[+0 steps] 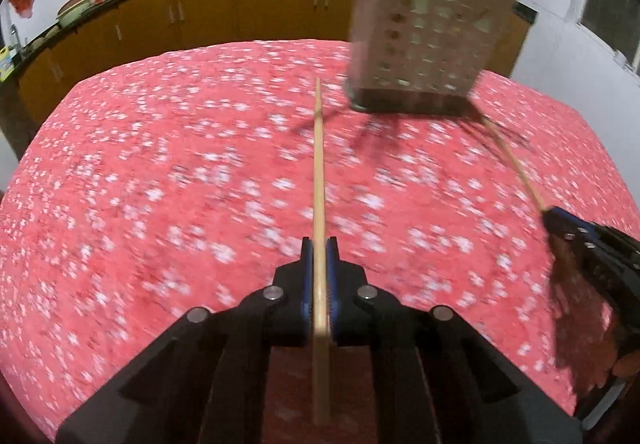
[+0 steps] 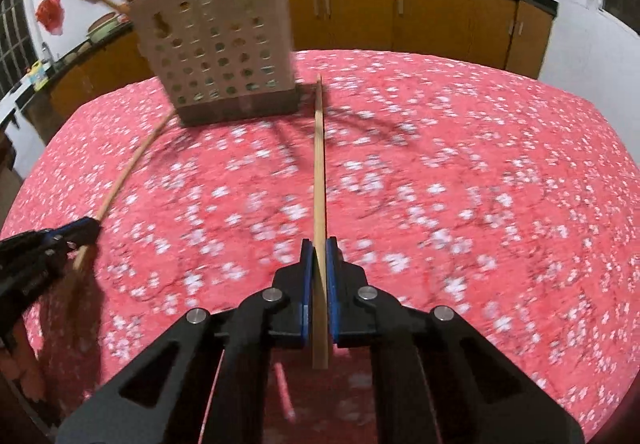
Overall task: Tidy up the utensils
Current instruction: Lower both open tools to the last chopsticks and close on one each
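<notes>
Left wrist: left claw (image 1: 319, 244) grips chopstick (image 1: 319, 164) short of holder (image 1: 424, 56).

Left gripper (image 1: 319, 264): black angular linkage arms with triangular cut-outs, round silver pivot pins set along links, blue ridged pads (image 1: 306, 284) fitted on inner faces of both fingers. Right gripper (image 2: 319, 264): same black frame, four silver pins, blue pads (image 2: 332, 284). Right gripper body seen from left wrist view as black casing with blue trim and small screws. Hint of reddish skin noted behind casing, blurred.
</notes>
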Demonstrator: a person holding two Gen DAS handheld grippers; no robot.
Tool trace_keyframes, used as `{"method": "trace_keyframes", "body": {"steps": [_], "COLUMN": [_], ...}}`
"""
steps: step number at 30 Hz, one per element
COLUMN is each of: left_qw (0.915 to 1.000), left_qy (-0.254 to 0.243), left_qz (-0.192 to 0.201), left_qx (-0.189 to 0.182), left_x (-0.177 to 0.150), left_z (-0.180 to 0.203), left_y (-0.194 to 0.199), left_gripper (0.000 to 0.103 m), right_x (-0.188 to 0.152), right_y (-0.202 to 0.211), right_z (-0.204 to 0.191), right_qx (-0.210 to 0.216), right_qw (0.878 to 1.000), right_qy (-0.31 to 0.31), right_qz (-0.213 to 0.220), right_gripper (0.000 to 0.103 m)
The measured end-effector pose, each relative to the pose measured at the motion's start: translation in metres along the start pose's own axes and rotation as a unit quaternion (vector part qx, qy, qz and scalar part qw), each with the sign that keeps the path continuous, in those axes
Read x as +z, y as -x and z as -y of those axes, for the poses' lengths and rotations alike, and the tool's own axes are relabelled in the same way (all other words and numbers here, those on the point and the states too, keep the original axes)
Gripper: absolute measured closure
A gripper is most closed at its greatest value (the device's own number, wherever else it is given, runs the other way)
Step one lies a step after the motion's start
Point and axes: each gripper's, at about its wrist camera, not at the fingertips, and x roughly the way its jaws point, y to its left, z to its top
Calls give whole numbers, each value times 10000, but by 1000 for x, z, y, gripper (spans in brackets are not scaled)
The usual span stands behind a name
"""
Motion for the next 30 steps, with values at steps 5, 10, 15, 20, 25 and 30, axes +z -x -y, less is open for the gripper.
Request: {"method": "trace_keyframes", "body": {"steps": [5, 10, 15, 20, 25, 30], "left_qw": [9994, 9989, 9992, 9988, 9988, 9986], "left_qy": [323, 461, 311, 396, 403, 430], "left_qz": [-8, 53, 249, 260, 258, 258], "left_qx": [93, -77, 4, -125, -129, -151], "left_x": [16, 20, 14, 12, 11, 10], "left_z": [-37, -49, -45, -44, -45, -46], "left_y": [-10, -14, -9, -9, -9, -7], "left_gripper": [95, 95, 91, 91, 90, 90], "right_x": [9, 11, 11, 11, 11, 11], "right_y": [-6, -9, -10, -11, -10, -10], "right_z": [29, 39, 35, 35, 33, 34], "right_qx": [-294, -309, -274, -243, -275, -275], "right_qw": [9992, 9990, 9994, 9994, 9994, 9994], "right_qy": [-278, -329, -219, -247, -215, -213], "right_qz": [53, 73, 58, 53, 50, 51], "right_gripper": [95, 95, 95, 95, 95, 95]}}
